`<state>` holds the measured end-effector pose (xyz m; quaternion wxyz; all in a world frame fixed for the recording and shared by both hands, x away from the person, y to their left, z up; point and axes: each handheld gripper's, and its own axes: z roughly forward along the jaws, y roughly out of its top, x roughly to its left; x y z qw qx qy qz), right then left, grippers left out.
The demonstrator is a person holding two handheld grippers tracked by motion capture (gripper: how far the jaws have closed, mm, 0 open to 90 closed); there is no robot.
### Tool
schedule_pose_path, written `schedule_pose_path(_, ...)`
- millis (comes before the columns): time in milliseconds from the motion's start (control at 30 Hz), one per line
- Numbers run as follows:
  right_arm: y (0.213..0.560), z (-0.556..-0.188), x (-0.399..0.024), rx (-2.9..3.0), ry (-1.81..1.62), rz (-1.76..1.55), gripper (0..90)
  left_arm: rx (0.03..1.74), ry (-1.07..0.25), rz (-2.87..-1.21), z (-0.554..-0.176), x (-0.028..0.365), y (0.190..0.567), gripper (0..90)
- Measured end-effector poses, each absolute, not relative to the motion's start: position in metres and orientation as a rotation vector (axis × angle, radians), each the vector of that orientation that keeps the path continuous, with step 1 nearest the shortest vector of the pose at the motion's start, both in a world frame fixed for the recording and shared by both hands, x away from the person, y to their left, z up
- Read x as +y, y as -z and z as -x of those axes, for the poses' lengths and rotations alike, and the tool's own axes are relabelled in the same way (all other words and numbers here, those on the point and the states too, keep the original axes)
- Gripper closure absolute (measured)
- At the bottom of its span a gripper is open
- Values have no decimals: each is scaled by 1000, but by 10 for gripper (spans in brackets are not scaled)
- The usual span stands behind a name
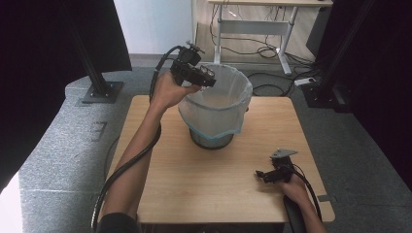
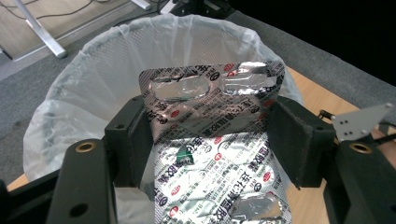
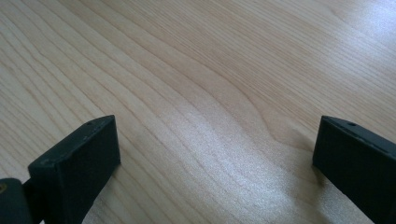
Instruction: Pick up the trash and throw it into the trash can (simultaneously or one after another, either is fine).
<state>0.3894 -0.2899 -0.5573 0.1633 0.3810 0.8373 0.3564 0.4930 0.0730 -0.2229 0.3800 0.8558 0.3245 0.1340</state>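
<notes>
Nearest of all, the left gripper (image 2: 212,135) pinches one silver blister pack (image 2: 215,144) by its side edges, the pack's long axis running along the jaws and its far end pointing over the open mouth of the single lined bin (image 2: 88,84), which lies just ahead and below. At the left of the high view that gripper (image 1: 206,80) hangs at the bin's (image 1: 228,114) near rim, so I judge a release here would drop the pack inside. Over to the right, the right gripper (image 1: 262,175) rests near the table (image 1: 204,179) edge, well apart from the bin, jaws spread with nothing between them.
</notes>
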Motion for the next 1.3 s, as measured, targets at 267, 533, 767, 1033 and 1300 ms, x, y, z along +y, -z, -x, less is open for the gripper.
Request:
schedule_pose_path(267, 557, -389, -290, 2392, -1017, -1085, 0, 880, -350, -2161, -515, 61, 234, 340)
schedule_pose_path(533, 557, -389, -290, 2395, -1014, -1082, 0, 917, -371, -2163, -530, 49, 242, 340)
schedule_pose_path(767, 557, -389, -290, 2398, -1014, -1079, 0, 951, -384, -2180, -542, 40, 252, 339)
schedule_pose_path(1033, 557, -389, -290, 2399, -1013, -1076, 0, 994, -399, -2206, -553, 30, 265, 329)
schedule_pose_path(1300, 557, -389, -289, 2403, -1015, -1074, 0, 1045, -410, -2197, -560, 29, 273, 68)
